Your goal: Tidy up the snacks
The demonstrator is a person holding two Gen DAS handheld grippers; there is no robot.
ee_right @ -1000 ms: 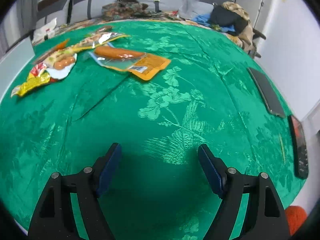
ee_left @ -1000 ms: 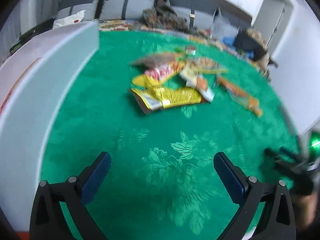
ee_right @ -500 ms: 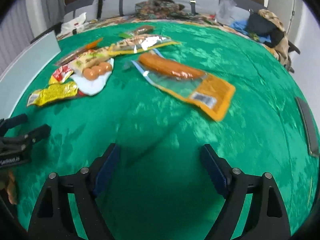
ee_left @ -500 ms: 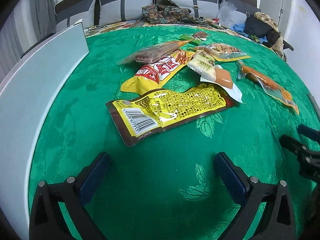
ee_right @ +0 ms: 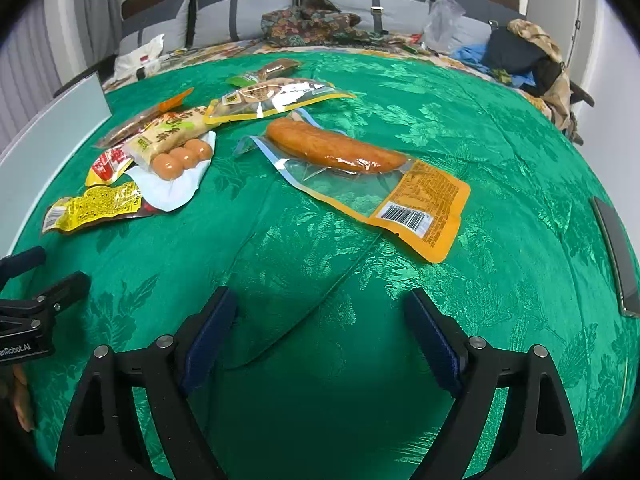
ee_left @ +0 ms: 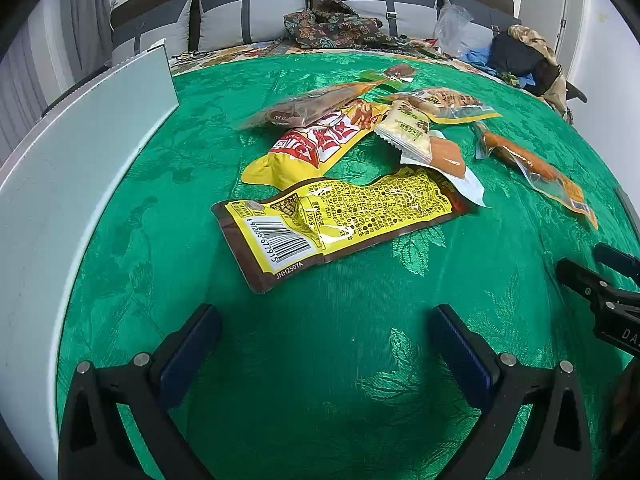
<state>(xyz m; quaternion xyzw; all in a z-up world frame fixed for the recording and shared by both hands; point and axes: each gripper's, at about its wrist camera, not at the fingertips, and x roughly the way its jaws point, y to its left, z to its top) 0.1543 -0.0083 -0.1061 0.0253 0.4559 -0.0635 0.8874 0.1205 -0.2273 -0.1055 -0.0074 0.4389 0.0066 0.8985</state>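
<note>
Since both tools hover with nothing between their pads, every risk is still ahead: the left gripper (ee_left: 326, 350) has its jaws spread wide and empty, and the right gripper (ee_right: 324, 338) has just been opening its jaws to full spread, also empty. Landmark: the flat yellow-and-brown foil snack pouch with a barcode (ee_left: 340, 220), lying just beyond the left gripper. Behind it, overlapping in a heap: a yellow-and-red printed bag (ee_left: 320, 144), a pale cream wrapper (ee_left: 406, 130), a white-backed pack of round orange balls (ee_right: 180, 160), a brownish clear sleeve (ee_left: 304, 108) and a yellow-edged clear pack (ee_right: 276, 96). Off to the right of the pouch, apart from the heap, lies the clear-and-orange vacuum pack holding a long sausage (ee_right: 360, 172), nearest the right gripper. Likely failure modes: flat glossy film gives the pads no edge, so a pinch could slide off or grab the green floral brocade tablecloth (ee_right: 500, 152) too; a crease in the cloth runs right in front of the right gripper and could snag. Pulling one pack from the heap could drag its neighbours. Left of the pouch stands a pale grey flat panel (ee_left: 80, 152) — can't tell if it's a bin wall. Behind: grey cushioned sofa (ee_left: 256, 12) with clothes; a dark flat slab (ee_right: 614, 248) sits at the table's right edge.
</note>
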